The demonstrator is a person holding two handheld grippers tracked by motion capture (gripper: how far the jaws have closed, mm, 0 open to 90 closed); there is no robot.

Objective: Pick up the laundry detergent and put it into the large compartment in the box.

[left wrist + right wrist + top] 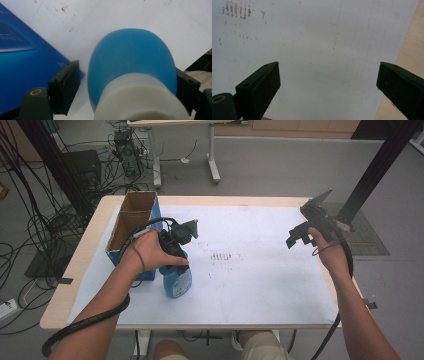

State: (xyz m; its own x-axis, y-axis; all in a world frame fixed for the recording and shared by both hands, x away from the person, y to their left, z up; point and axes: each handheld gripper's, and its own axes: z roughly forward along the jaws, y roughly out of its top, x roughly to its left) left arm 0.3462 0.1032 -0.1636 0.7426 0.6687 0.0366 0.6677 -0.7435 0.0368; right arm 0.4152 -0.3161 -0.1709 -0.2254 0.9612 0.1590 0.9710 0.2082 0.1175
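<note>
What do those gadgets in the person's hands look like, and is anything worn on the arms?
Each hand grips a black tool: the left gripper and the right gripper end in two flat black jaws. A thick black cable trails from each. The right carries a grey three-cornered plate. The forearms are bare, with no sleeves.

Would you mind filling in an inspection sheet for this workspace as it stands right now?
Surface: wooden table under a white sheet with brownish smudge marks.
Job's things: blue bottle with a white neck, upright on the sheet beside the box.
Clutter: open blue cardboard box at the left; what it holds cannot be told.
Grippers: left tool straddles the bottle's neck, one jaw showing a gap, so the grip is not firm yet; right tool is open, held above the sheet's right side.
Cables: one trails from each tool along the forearms; a tangle lies on the floor, left.
Surroundings: grey floor, another table's legs behind.
</note>
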